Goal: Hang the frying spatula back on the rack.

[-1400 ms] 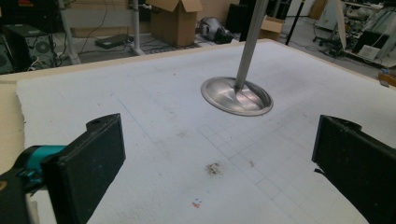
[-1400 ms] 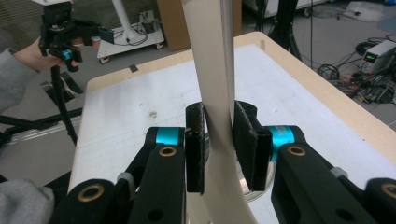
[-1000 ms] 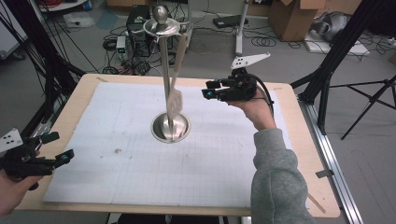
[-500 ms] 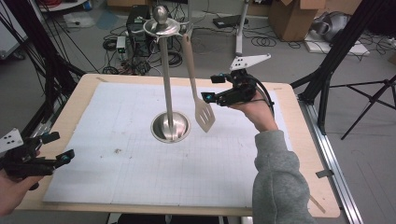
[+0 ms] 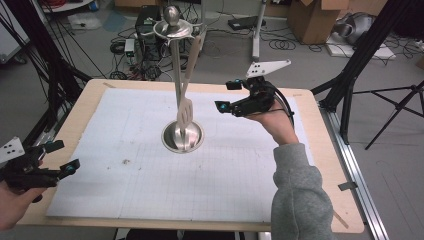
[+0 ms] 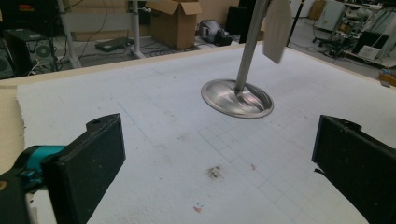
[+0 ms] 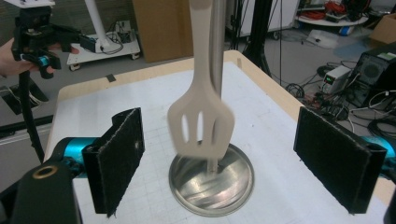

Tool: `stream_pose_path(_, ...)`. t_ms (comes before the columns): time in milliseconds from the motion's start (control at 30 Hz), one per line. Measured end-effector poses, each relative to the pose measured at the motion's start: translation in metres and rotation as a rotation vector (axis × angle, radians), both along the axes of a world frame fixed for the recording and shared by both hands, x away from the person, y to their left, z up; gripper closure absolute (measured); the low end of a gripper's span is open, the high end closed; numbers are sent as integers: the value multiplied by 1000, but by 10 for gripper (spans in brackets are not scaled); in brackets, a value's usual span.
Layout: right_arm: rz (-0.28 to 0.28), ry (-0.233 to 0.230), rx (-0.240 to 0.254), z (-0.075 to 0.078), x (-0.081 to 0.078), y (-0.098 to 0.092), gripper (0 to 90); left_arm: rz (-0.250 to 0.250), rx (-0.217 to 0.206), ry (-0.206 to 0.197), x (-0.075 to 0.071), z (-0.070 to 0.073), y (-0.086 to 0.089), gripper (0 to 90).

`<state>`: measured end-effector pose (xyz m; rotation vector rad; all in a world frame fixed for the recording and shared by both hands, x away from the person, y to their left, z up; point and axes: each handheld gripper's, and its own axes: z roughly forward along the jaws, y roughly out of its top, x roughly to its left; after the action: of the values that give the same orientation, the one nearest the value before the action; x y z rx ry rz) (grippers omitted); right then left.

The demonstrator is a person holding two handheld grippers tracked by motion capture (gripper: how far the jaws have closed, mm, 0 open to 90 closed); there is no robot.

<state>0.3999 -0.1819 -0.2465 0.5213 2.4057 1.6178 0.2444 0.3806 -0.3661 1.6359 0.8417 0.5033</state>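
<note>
A metal utensil stand (image 5: 176, 75) rises from a round steel base (image 5: 183, 136) at the middle of the white mat. A beige slotted spatula (image 5: 185, 112) hangs from the stand's top ring, its blade blurred just above the base and free of both grippers. My right gripper (image 5: 226, 96) hovers right of the pole. Its jaws have just been opening and are open, with the spatula (image 7: 201, 128) ahead of them and untouched. My left gripper (image 5: 65, 156) rests open at the mat's near left edge, far from the base (image 6: 237, 98).
The white gridded mat (image 5: 150, 190) covers a wooden table (image 5: 327, 165). Black tripod legs, cables and cardboard boxes stand on the floor beyond the table. A small dark stain (image 6: 215, 172) marks the mat in front of the left gripper.
The spatula swung out to the right toward the right gripper, then back against the pole. The right jaws spread wider. The left hand stayed put.
</note>
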Motion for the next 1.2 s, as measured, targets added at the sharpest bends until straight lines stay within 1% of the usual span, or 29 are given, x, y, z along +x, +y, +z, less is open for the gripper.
stream_pose_path(67, -4, -5, 14, -2, -5, -1, 148, 1, -2, -5, 1, 0, 0, 31)
stream_pose_path(233, -4, -6, 19, -8, -9, -3, 145, -1, -1, -20, 6, 0, -3, 31)
stream_pose_path(300, -7, -4, 10, -13, -11, -4, 144, -5, -4, -23, 9, 0, -5, 31)
stream_pose_path(333, -7, -4, 10, -13, -11, -4, 144, -8, -5, -26, 10, 0, -7, 31)
stream_pose_path(433, -8, -3, 12, -20, -15, -6, 144, -19, -5, -39, 13, 1, -10, 31)
stream_pose_path(467, -8, -3, 12, -20, -15, -6, 144, -21, -11, -44, 14, 1, -11, 31)
stream_pose_path(500, -12, -9, 1, -23, -17, -6, 144, -26, -14, -46, 16, 1, -12, 31)
stream_pose_path(700, -9, -22, 8, -31, -24, -6, 144, -47, -11, -42, 24, 0, -20, 31)
stream_pose_path(800, -14, -21, 4, -35, -28, -7, 144, -59, -10, -44, 28, 0, -24, 31)
stream_pose_path(900, -16, -26, 17, -42, -32, -9, 144, -68, -11, -44, 31, 0, -27, 31)
stream_pose_path(1033, -24, -22, 11, -48, -35, -12, 144, -82, -14, -48, 35, 1, -30, 31)
stream_pose_path(1067, -24, -21, 18, -50, -36, -13, 144, -86, -20, -51, 35, 1, -31, 31)
stream_pose_path(1200, -40, -28, 15, -57, -40, -17, 144, -107, -14, -70, 37, 2, -35, 31)
